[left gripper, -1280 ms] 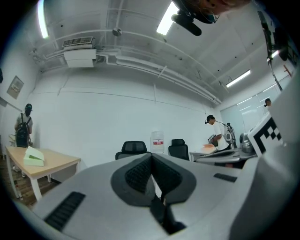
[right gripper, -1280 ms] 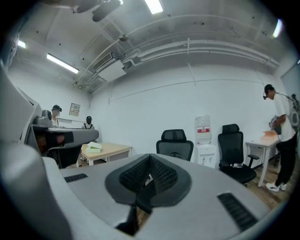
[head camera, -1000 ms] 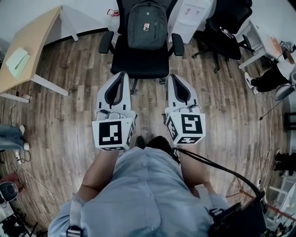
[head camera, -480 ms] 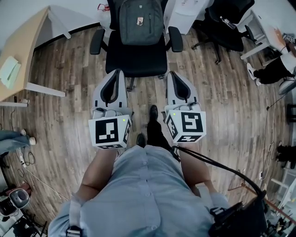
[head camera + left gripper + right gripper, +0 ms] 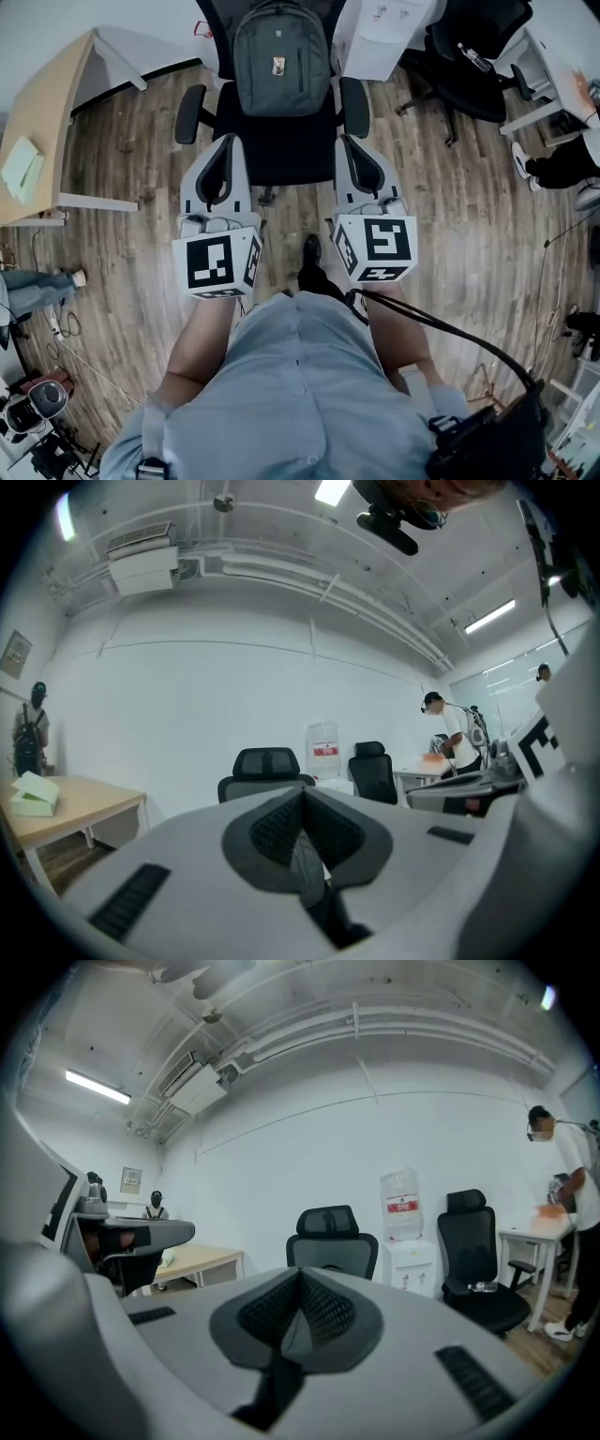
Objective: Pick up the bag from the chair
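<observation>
My left gripper (image 5: 302, 803) is closed, its dark pads pressed flat together with nothing between them. My right gripper (image 5: 298, 1288) is the same, closed and empty. From the head view I hold both side by side, pointing forward. Their tips lie over the front corners of the seat of a black chair (image 5: 281, 150), one at each side.

The bag (image 5: 281, 58), a grey backpack, stands upright on that seat against the backrest. It sits between the two armrests, ahead of both grippers and apart from them.

Past the chair's right side is a white water dispenser (image 5: 389, 33), then a second black chair (image 5: 469, 61). At my left a wooden worktop (image 5: 47, 103) carries a pale green pad (image 5: 21, 155).
</observation>
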`<state>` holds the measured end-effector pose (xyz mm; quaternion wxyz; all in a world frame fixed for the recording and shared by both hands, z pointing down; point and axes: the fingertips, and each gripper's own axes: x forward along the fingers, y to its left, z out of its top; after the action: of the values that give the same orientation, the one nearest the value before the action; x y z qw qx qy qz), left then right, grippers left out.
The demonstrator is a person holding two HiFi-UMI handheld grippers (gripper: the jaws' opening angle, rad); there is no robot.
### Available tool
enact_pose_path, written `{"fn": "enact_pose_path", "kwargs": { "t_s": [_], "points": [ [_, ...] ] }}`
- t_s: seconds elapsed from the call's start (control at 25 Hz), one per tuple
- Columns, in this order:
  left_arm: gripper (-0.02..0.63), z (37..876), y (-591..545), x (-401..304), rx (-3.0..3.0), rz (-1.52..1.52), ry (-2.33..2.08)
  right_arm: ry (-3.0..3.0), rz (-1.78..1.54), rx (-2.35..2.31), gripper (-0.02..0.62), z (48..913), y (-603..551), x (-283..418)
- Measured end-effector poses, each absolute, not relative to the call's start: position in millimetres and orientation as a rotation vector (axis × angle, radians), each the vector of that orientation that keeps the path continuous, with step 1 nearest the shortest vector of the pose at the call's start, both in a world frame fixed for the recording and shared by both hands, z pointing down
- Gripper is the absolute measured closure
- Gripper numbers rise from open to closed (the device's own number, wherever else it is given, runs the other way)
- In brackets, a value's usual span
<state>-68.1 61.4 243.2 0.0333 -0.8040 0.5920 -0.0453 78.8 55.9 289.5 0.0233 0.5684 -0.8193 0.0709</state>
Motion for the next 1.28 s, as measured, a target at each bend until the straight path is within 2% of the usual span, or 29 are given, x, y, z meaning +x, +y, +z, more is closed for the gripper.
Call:
{"fn": "enact_pose_path", "kwargs": {
  "t_s": [0.48,0.84,1.28],
  "points": [
    [0.604,214.4,12.9,-48.4,-2.345,-0.095,1.862,-2.665,0.133,1.689,0.594,261.8,-16.4,92.1],
    [0.604,218.7,-21.3,-65.7,-2.312,-0.086,1.921,-2.688,0.119,1.640,0.594,260.7,-58.2,77.9],
    [0.604,243.6,-97.3,-121.0,-2.386,-0.094,1.951,-2.572,0.156,1.703,0.594,283.3,-122.6,47.3]
  ]
}}
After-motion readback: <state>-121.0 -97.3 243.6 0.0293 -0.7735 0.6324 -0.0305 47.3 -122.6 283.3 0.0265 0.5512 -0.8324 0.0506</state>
